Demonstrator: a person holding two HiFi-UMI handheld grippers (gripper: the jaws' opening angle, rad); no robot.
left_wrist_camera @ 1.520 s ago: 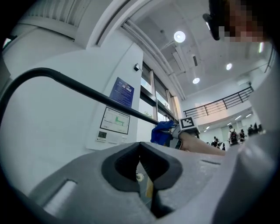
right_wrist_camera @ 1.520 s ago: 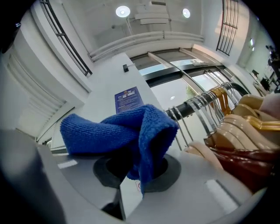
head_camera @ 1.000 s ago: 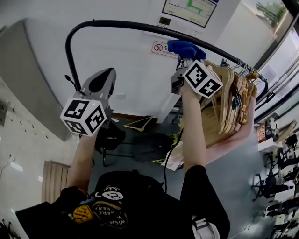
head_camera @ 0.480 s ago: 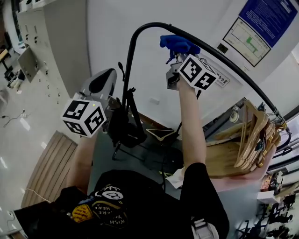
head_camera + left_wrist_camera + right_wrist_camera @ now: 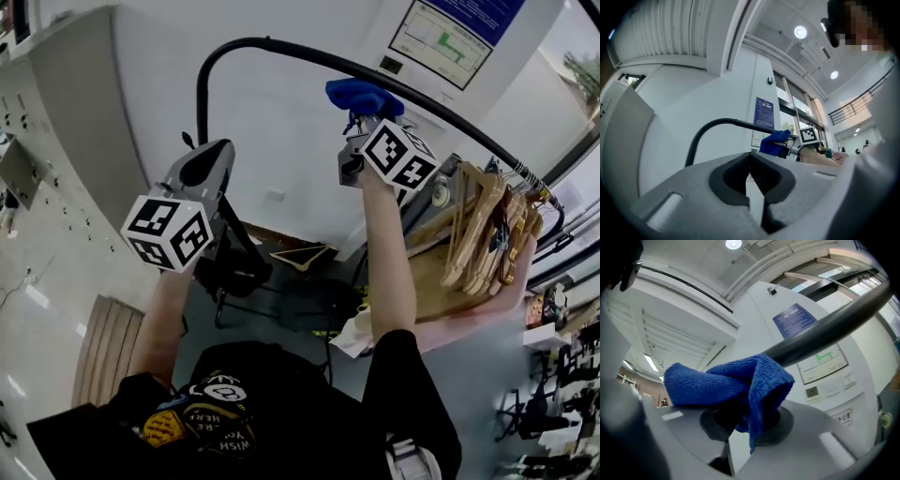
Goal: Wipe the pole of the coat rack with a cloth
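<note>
While both of the person's arms reach up from a black printed T-shirt (image 5: 234, 412), the left gripper (image 5: 750, 159) sits lower and off to the left, its jaws pressed together at the tips with nothing between them, well apart from the rack. The right gripper (image 5: 359, 120) is raised higher, and its jaws are pinching a bunched blue cloth (image 5: 733, 380). The folds spill over the jaw tips, so the pads themselves are hard to make out. The cloth lies directly above this gripper and rests against the black pole (image 5: 272, 49) of the coat rack. From the right gripper view the pole comes out from behind the cloth and runs up to the right, so the stretch under the fabric is hidden, and I cannot tell whether the cloth wraps round it or only presses on one side. The pole curves over at the left and drops down behind the left gripper, where its lower part is lost. To the right it slopes down to a crowded bunch of wooden hangers (image 5: 483, 230) that covers its far end. Beyond, a white wall carries a framed chart (image 5: 441, 39), cut off by the top edge.
</note>
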